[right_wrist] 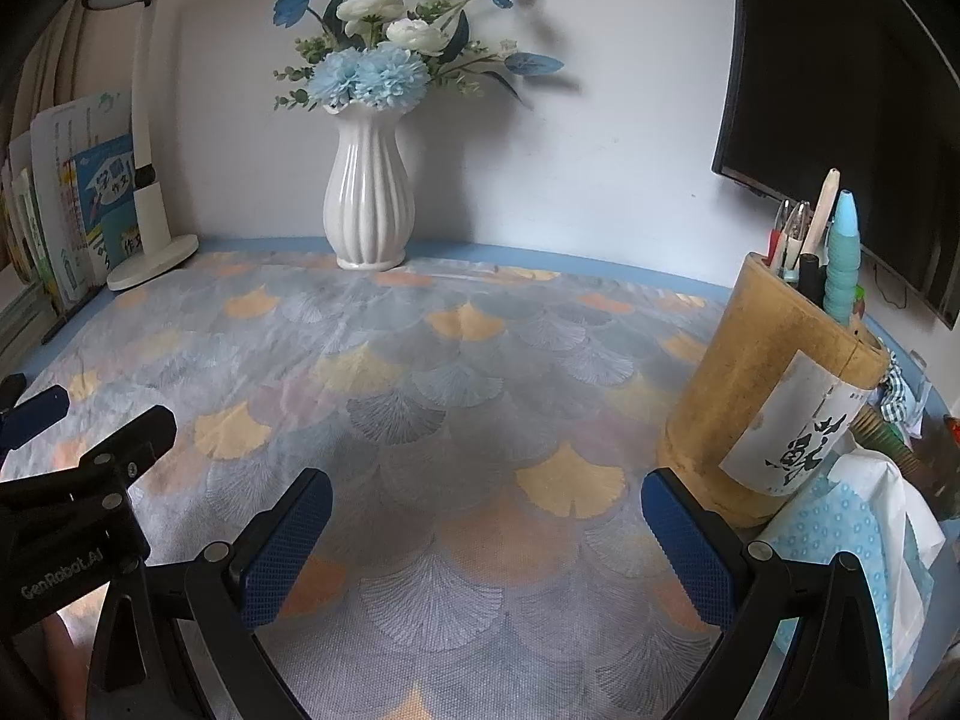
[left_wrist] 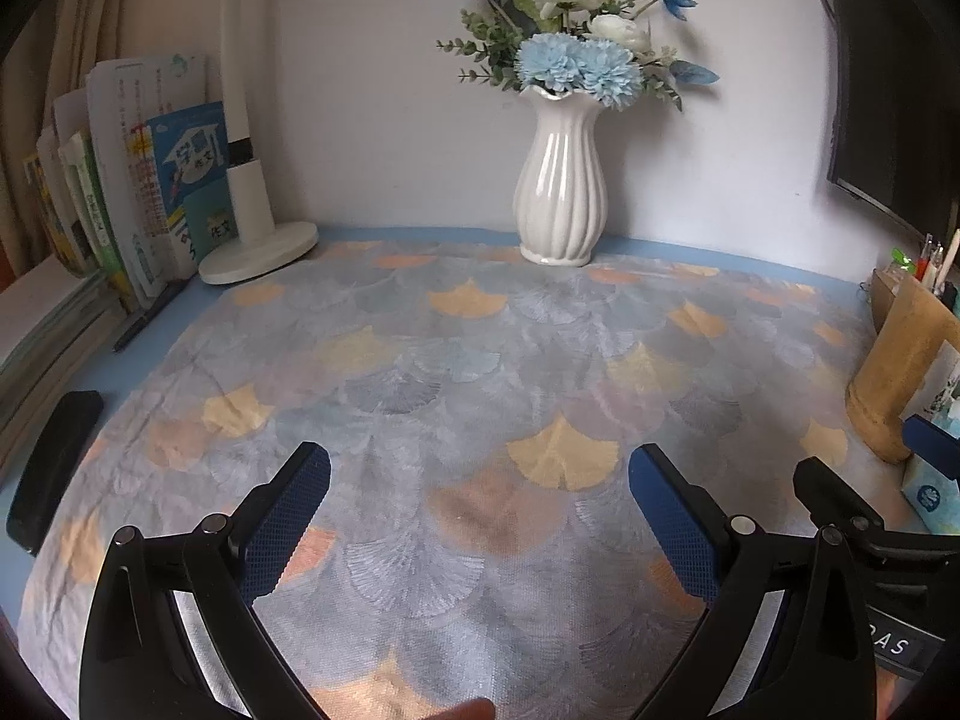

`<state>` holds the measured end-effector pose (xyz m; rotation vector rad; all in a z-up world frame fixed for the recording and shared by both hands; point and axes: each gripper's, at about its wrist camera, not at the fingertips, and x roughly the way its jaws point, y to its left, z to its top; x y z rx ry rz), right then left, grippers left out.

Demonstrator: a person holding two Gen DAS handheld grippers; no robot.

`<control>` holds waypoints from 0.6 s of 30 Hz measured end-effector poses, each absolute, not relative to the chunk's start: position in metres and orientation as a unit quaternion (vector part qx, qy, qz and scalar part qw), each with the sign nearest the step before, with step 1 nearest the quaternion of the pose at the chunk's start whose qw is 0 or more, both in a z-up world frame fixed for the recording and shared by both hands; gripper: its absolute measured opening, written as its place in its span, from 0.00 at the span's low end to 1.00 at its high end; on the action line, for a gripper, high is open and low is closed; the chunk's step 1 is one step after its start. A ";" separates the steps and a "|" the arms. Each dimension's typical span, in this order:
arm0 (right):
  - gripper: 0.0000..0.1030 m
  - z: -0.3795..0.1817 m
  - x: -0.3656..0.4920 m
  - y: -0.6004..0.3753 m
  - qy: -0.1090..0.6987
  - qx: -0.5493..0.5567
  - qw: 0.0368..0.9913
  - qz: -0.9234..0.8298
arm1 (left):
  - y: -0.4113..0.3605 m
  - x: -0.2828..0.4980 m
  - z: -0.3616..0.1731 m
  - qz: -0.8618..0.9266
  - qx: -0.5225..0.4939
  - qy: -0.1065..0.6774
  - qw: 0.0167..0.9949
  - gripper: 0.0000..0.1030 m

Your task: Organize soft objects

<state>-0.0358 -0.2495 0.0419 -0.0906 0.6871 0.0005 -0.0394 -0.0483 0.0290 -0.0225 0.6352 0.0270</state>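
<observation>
A soft cloth with a grey, yellow and orange ginkgo-leaf print (left_wrist: 468,372) lies spread flat over the blue desk; it also fills the right wrist view (right_wrist: 456,384). My left gripper (left_wrist: 480,480) is open and empty, hovering just above the near part of the cloth. My right gripper (right_wrist: 486,504) is open and empty, above the cloth's near right part. The left gripper shows at the left edge of the right wrist view (right_wrist: 90,438). The right gripper shows at the right edge of the left wrist view (left_wrist: 852,516).
A white vase of blue and white flowers (left_wrist: 561,192) stands at the back on the cloth's far edge. A white desk lamp (left_wrist: 258,240) and upright books (left_wrist: 138,180) are back left. A bamboo pen holder (right_wrist: 774,414) and tissue pack (right_wrist: 864,540) stand right. A dark monitor (right_wrist: 840,108) hangs right.
</observation>
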 end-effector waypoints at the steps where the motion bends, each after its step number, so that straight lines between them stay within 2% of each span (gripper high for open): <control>1: 1.00 0.042 -0.035 -0.250 0.338 -0.044 0.940 0.001 | -0.048 -0.039 0.029 0.016 -0.011 0.312 0.950 0.97; 11: 1.00 0.041 -0.036 -0.249 0.338 -0.049 0.940 0.002 | -0.047 -0.035 0.026 0.040 -0.006 0.325 0.945 0.97; 18: 1.00 0.039 -0.034 -0.249 0.343 -0.051 0.938 0.004 | -0.050 -0.038 0.031 0.065 0.017 0.299 0.952 0.97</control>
